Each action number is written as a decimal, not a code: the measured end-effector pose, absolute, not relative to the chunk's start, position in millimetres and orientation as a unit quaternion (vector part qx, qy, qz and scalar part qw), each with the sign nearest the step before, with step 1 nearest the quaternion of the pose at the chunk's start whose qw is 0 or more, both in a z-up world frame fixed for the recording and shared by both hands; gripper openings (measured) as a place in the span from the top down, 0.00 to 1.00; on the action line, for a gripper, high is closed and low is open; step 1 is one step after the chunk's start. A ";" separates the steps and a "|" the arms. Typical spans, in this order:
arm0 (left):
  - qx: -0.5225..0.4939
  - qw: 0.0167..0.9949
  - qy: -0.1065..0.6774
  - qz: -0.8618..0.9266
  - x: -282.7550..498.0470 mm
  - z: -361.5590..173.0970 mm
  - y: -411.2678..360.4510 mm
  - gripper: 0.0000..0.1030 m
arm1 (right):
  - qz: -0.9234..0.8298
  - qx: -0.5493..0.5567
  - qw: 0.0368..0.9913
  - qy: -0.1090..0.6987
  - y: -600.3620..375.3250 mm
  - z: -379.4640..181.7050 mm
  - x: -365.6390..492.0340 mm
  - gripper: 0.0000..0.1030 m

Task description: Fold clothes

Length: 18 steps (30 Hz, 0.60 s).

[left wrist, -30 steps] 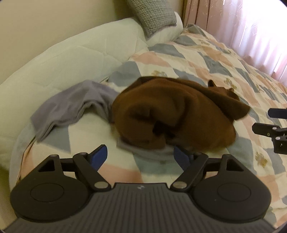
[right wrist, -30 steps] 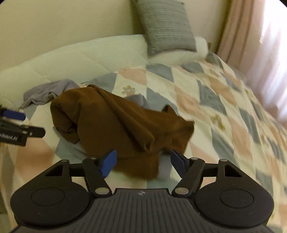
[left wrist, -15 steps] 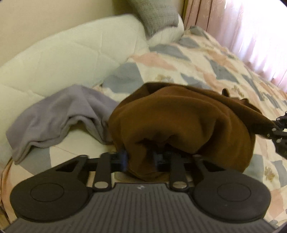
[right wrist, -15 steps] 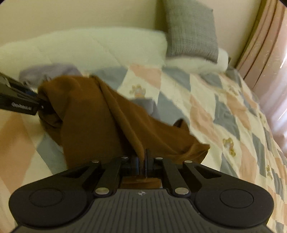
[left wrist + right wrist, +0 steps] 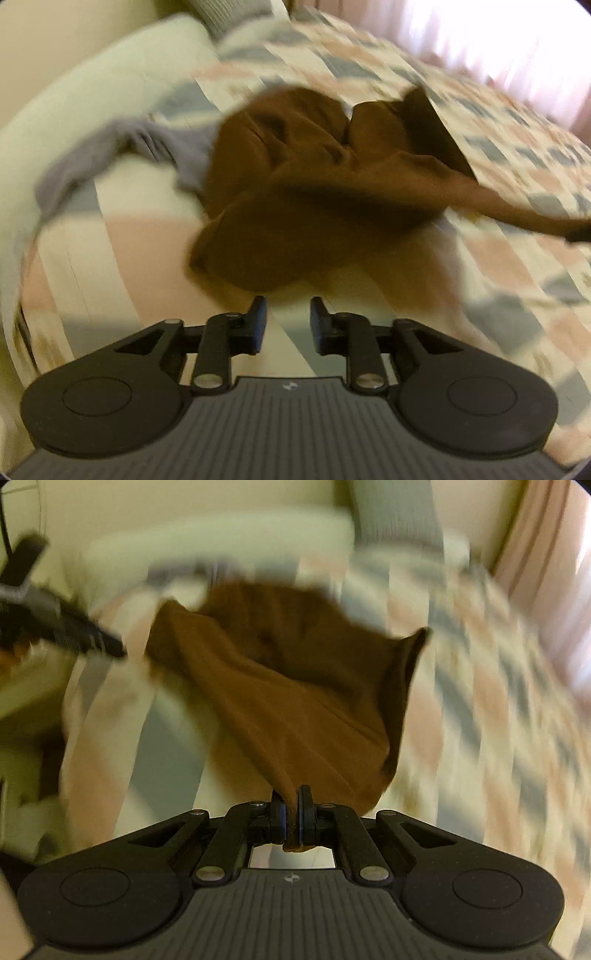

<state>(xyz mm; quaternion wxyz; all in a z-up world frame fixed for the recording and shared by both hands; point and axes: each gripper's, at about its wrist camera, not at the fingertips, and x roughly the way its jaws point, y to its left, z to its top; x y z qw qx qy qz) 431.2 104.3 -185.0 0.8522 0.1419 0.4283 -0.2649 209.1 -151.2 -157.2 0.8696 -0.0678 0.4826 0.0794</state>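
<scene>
On quilt (image 5: 147,236), rumpled brown garment (image 5: 295,206)

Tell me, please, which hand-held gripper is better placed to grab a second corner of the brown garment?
Left. The left hand-held gripper is open and empty just short of the brown garment; the right hand-held gripper is already clamped on it.

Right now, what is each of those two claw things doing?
Left gripper: open, holding nothing.
Right gripper: closed on an edge of the brown garment.
</scene>
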 end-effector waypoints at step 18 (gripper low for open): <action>0.144 0.837 0.480 -0.221 355.6 -202.1 110.6 0.45 | 0.087 -0.002 0.837 0.541 -149.5 -208.0 155.9 0.57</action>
